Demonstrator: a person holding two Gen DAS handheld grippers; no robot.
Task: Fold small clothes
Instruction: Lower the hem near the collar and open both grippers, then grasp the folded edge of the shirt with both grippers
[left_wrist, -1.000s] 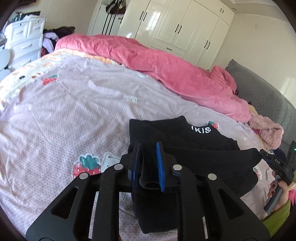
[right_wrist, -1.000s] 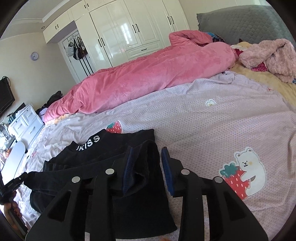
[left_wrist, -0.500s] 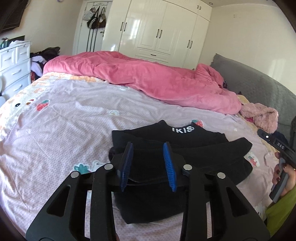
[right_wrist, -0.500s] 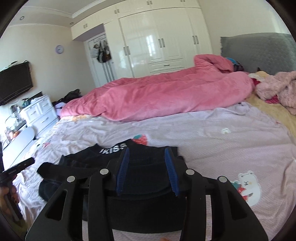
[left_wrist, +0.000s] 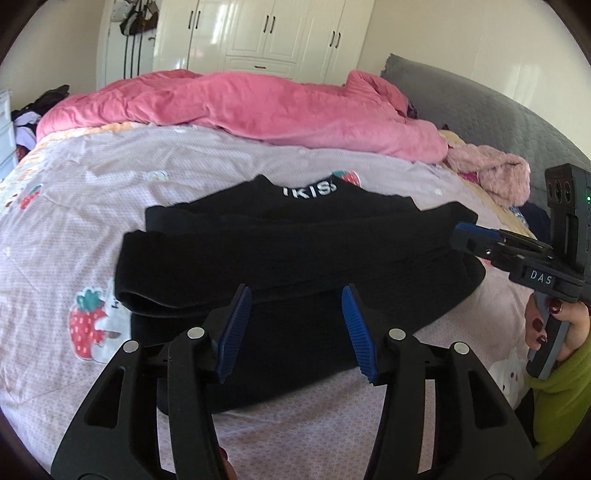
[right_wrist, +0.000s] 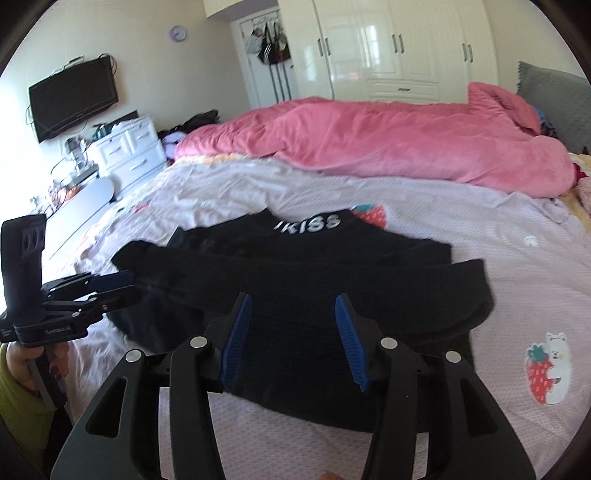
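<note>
A black top (left_wrist: 295, 251) with white letters at the collar lies on the lilac bedsheet (left_wrist: 74, 221), its sleeves folded across the body. It also shows in the right wrist view (right_wrist: 314, 280). My left gripper (left_wrist: 296, 291) is open and empty above the garment's near edge. My right gripper (right_wrist: 293, 301) is open and empty above the garment too. The right gripper also shows in the left wrist view (left_wrist: 465, 236), by the garment's right side. The left gripper shows in the right wrist view (right_wrist: 118, 282), by its left side.
A pink duvet (left_wrist: 258, 107) lies along the far side of the bed. A fluffy pink garment (left_wrist: 491, 170) sits by the grey headboard (left_wrist: 480, 110). White wardrobes (right_wrist: 388, 48) stand behind; white drawers (right_wrist: 125, 147) and a wall TV (right_wrist: 74, 96) stand at the left.
Both grippers have let go of the folded black fabric, opened wide and drawn back from the garment. The top now lies flat on the bed.
</note>
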